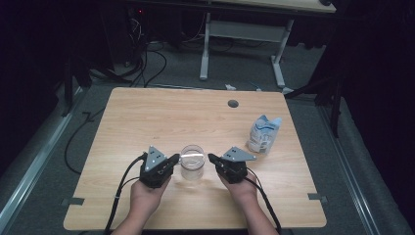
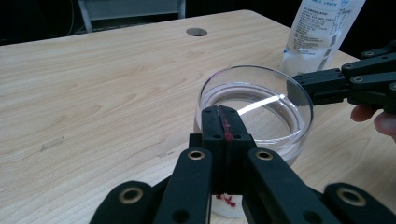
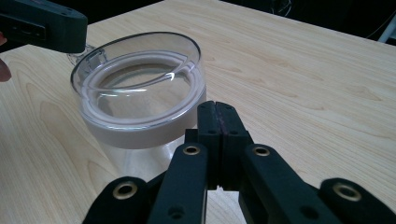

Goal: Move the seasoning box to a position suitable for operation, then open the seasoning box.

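Fingers of both grippers are pressed together, gripping nothing — the left gripper [image 1: 174,158] and the right gripper [image 1: 211,157] point at each other. Between their tips stands the clear glass jar [image 1: 192,162] on the counter [image 1: 147,117], just beside each; a white pouch [image 1: 263,134] stands well beyond the right fingers.

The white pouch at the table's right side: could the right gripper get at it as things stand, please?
Probably yes: bare tabletop lies between the right gripper and the pouch; its jaws are shut and point at the clear jar, so it must turn and open.
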Action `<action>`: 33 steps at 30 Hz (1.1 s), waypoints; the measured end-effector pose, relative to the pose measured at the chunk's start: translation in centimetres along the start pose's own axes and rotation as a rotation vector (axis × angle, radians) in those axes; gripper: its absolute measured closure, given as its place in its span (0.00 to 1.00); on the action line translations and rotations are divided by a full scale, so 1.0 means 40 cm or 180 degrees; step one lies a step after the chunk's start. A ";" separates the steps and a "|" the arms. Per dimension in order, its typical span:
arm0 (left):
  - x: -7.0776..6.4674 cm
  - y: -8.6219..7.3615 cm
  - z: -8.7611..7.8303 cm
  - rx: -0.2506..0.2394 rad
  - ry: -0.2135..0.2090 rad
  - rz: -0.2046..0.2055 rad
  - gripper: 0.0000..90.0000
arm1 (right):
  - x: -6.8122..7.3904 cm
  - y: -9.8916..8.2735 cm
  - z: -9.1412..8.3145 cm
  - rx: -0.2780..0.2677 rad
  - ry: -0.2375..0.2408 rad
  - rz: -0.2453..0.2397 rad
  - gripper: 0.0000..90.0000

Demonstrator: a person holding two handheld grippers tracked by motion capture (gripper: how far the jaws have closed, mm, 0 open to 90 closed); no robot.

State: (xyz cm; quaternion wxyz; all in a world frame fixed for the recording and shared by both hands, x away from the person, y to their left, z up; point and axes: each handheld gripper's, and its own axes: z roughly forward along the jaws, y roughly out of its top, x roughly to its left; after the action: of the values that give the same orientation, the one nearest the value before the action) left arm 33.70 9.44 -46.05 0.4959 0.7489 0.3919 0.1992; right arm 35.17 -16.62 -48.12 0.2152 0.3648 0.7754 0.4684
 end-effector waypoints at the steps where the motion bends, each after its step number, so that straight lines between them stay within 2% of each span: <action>1: 0.000 0.000 0.000 0.0000 -0.0001 0.0000 1.00 | 0.001 -0.001 0.001 0.0007 0.0006 0.0002 1.00; 10: 0.001 0.006 0.000 0.0045 0.0049 0.0059 1.00 | 0.002 -0.002 0.005 0.0025 0.0019 -0.0010 1.00; 13: 0.000 0.006 0.001 0.0049 0.0040 0.0022 1.00 | 0.002 0.000 0.003 0.0016 0.0033 0.0008 1.00; 17: 0.004 0.013 0.006 0.0086 0.0035 0.0036 1.00 | -0.006 0.001 0.004 0.0008 0.0030 0.0038 1.00; 26: 0.010 0.008 0.008 0.0039 0.0013 -0.0043 1.00 | -0.023 -0.012 0.002 0.0037 -0.0017 0.0092 0.99; 33: 0.011 0.006 0.008 0.0025 0.0006 -0.0024 1.00 | -0.023 -0.007 0.005 0.0016 -0.0020 0.0076 0.99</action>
State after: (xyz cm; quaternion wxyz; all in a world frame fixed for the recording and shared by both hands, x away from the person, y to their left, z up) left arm 34.31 9.55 -46.00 0.4933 0.7492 0.3959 0.1964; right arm 35.80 -17.31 -48.48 0.2111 0.3760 0.7715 0.4678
